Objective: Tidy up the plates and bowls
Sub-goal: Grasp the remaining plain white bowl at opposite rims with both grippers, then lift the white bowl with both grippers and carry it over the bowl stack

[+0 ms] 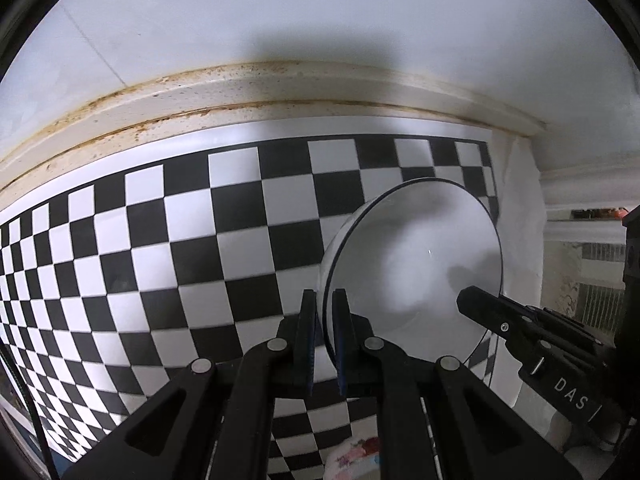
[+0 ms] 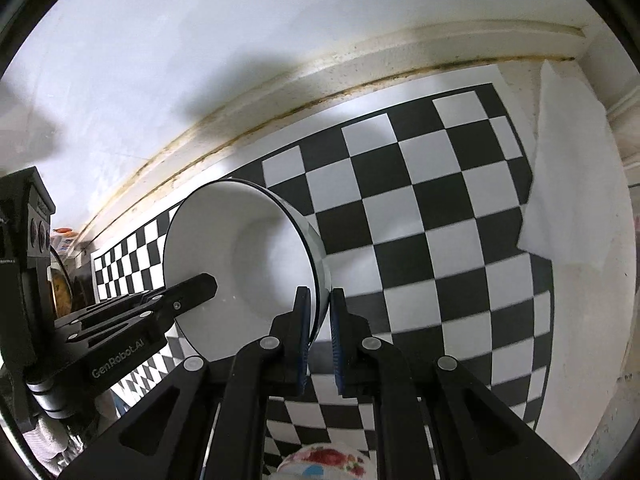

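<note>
Bowl (image 1: 416,256) over checkered mat (image 1: 160,240) (stained ledge (image 1: 280,92) beyond)

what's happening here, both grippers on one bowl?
Yes. The left gripper and right gripper are each shut on opposite sides of the rim of a white bowl, holding it tilted over the checkered mat. A floral dish peeks in at the bottom edge.

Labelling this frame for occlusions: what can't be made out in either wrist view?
- White bowl with dark rim: underside hidden in both views by its own wall.
- Floral-patterned item: cut off by bottom edge and the fingers.
- Shelf clutter, right wrist view: behind the left gripper, too small.
</note>
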### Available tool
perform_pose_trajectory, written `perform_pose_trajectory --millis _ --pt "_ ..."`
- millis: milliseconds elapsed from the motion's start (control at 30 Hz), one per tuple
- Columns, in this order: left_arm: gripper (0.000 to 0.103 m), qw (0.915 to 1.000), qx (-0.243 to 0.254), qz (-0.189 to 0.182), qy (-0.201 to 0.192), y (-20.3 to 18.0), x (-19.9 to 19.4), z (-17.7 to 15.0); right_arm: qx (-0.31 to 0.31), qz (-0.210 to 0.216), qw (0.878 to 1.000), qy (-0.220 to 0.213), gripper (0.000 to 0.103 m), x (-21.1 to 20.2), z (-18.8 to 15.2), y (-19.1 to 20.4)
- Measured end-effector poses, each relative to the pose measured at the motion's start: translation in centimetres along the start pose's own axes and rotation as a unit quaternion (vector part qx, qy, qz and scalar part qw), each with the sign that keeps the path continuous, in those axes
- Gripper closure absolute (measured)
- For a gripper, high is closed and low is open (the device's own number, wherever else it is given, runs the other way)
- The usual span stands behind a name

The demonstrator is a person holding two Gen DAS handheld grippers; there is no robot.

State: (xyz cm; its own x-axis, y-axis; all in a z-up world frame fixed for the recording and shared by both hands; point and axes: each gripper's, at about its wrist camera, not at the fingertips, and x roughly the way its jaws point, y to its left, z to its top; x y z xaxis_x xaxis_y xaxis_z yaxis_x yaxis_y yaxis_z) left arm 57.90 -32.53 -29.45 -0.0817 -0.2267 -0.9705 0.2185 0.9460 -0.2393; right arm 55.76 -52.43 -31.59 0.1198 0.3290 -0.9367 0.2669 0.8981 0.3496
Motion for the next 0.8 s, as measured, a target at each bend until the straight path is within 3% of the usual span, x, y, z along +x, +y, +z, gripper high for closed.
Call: perform_pose_trajectory --millis 467,800 --pt "0.096 0.9989 0.026 -0.014 -0.038 -0.8 -5.6 -8.1 -0.01 0.005 0.999 -0.043 0.092 -6.6 -9.2 1.5" --pt "0.096 0.9979 0.048 -0.018 -0.041 -0.9 -7.0 -14.9 -0.005 0.008 0.998 -0.057 0.092 -8.9 -17.2 1.2"
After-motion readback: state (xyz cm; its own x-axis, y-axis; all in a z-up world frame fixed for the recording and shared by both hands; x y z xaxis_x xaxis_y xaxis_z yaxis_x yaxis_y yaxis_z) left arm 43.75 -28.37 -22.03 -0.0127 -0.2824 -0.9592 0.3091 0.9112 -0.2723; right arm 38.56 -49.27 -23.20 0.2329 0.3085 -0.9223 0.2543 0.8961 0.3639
